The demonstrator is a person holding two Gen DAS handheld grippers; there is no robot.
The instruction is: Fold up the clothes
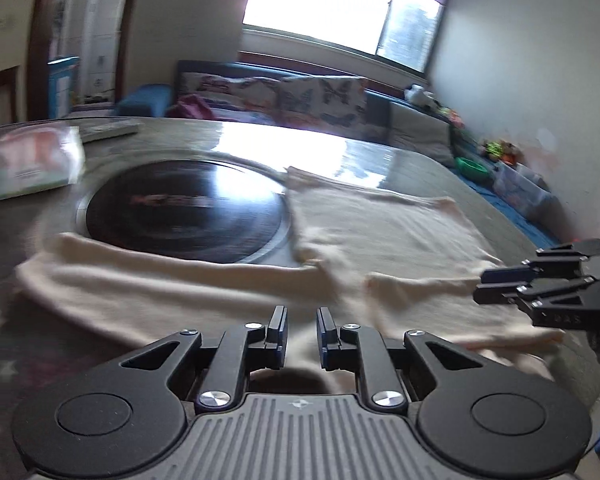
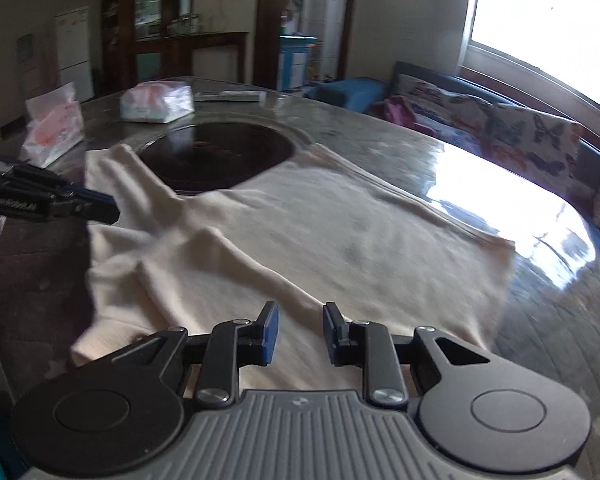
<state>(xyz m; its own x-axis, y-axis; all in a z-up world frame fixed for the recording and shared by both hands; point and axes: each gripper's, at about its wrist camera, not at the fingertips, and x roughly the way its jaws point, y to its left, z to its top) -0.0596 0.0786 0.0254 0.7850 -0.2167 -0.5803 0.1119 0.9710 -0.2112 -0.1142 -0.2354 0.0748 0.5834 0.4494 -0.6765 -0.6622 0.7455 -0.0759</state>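
Daylight pours in from the tall blown-out window (image 1: 332,0) at twelve o'clock in the left wrist view, and at two o'clock in the right wrist view, burning to pure white. It throws a hard white glare across the glossy grey stone tabletop (image 2: 480,184) and a paler sheen on the round black glass plate (image 1: 184,210). Motion blur smears the cream knitted garment (image 2: 300,232) and the room's far corners. Straight lines bow toward dark fisheye edges. Near walls stay dim.
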